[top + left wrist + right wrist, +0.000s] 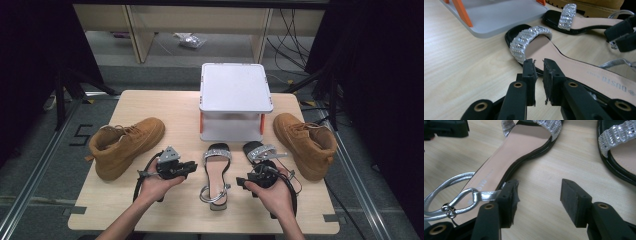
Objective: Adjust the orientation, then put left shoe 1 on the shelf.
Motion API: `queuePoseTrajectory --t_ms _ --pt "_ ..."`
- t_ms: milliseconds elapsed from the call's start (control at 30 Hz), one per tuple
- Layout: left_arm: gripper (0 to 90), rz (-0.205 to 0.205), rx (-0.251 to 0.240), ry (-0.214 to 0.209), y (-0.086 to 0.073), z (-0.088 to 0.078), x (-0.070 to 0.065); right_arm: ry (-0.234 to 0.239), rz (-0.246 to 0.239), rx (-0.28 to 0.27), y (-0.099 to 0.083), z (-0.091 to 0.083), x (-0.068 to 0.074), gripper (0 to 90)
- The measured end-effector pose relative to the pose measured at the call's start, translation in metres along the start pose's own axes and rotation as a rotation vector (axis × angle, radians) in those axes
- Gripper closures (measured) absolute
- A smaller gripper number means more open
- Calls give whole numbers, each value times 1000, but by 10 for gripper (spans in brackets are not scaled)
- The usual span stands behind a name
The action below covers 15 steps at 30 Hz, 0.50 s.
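Between the two hands, near the middle of the counter (pixel 125 200), lies the left sandal (pixel 216 172), its long axis running from the counter's near edge toward the far edge, sparkly toe band away from the person and silver ankle strap (pixel 214 194) nearest them. The left gripper (pixel 192 167) sits just beside its left flank, level with the band, its jaws parted only a narrow slit with nothing between them; the left gripper view looks along them at the insole's edge. The right gripper (pixel 241 182) stands on the other flank, nearer the heel, jaws spread wide and empty over bare wood, one pad close by the strap's loop without pressing it. Neither gripper holds anything.

Both hands lie about equally near this sandal, the left toward the toe, the right toward the heel, so I judge a two-sided pickup or nudge would suit its lengthwise lie. The right sandal (pixel 264 154) lies just beyond the right hand, toe toward the white box (pixel 235 100), leaving only a thin strip of wood between the pair. Tan boots (pixel 125 145) flank them toward the counter's left and right edges; open room remains mainly along the near edge.
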<state>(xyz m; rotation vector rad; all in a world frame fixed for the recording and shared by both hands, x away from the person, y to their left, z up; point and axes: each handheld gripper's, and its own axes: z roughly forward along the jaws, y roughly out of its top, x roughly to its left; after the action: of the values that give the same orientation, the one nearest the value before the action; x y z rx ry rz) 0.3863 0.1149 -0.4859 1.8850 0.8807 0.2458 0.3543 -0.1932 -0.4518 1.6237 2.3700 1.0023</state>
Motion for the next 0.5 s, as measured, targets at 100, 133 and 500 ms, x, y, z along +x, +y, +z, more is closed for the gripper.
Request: queuePoseTrajectory --t_ms 100,133,500 --pt "786 2 -18 -2 6 -2 3 23 5 6 1 0 1 473" --pt "785 2 -25 3 9 -3 3 57 5 1 2 0 1 473" --pt "773 21 -90 39 43 4 17 63 -11 23 29 3 24 453"
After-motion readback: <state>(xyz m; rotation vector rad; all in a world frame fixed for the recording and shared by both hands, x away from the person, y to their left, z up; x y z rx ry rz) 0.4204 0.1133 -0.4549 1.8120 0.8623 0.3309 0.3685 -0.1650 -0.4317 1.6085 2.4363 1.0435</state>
